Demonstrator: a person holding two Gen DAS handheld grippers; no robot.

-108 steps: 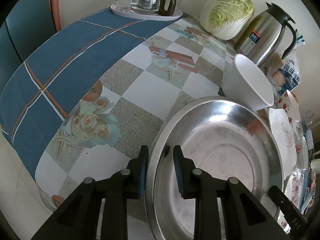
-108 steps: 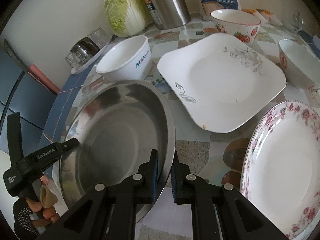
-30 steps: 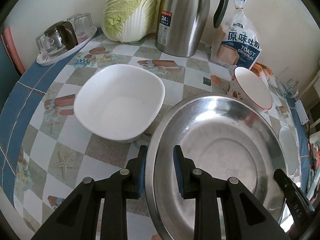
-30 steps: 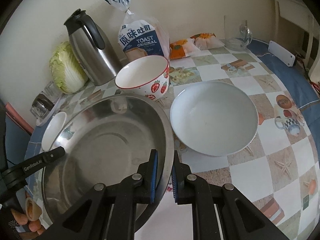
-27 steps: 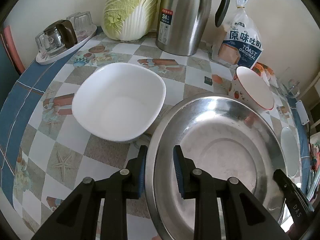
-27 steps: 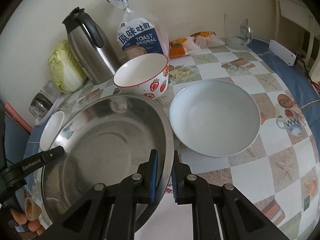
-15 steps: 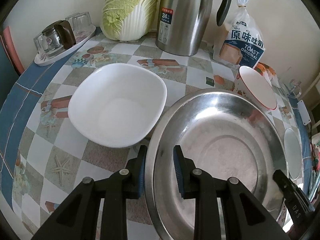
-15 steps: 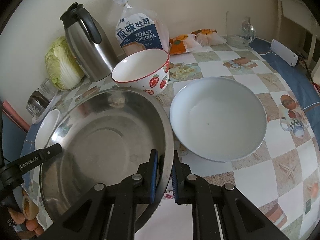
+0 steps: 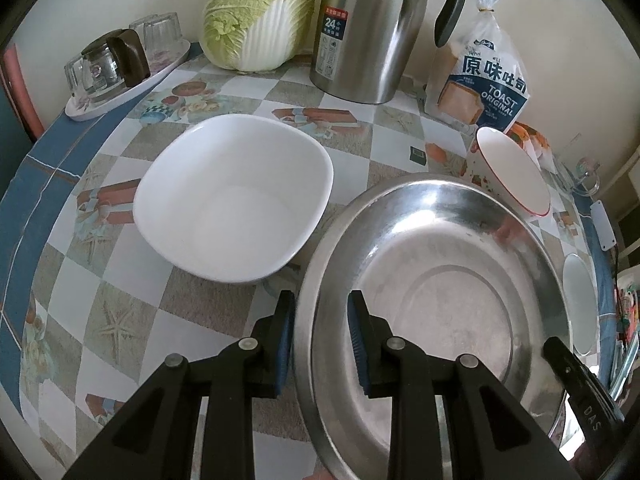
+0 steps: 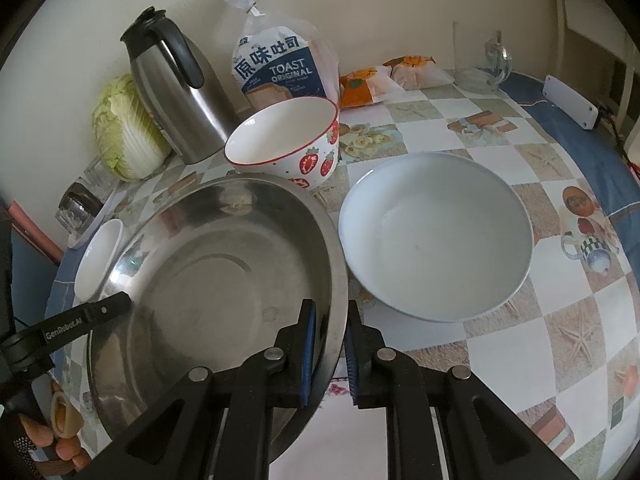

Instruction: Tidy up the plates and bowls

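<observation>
Both grippers hold a large steel basin (image 9: 448,280) by its rim. My left gripper (image 9: 320,340) is shut on its left rim, and my right gripper (image 10: 329,350) is shut on its right rim, where the steel basin (image 10: 216,264) fills the lower left. A white square bowl (image 9: 234,204) sits left of the basin. A strawberry-pattern bowl (image 10: 286,142) stands just behind the basin and shows in the left wrist view (image 9: 514,176) too. A wide white round bowl (image 10: 436,236) sits to the basin's right.
Against the wall stand a steel thermos jug (image 9: 372,28), a Chinese cabbage (image 9: 256,12) and a bag of toast (image 10: 280,68). A tray with glasses and a glass pot (image 9: 120,68) is at the far left. Snack packets (image 10: 384,76) and a white power strip (image 10: 568,100) lie at the right.
The basin, held by both grippers, has shifted slightly farther along the table; the white square bowl and strawberry bowl appear a little closer. Both grips are unchanged.
</observation>
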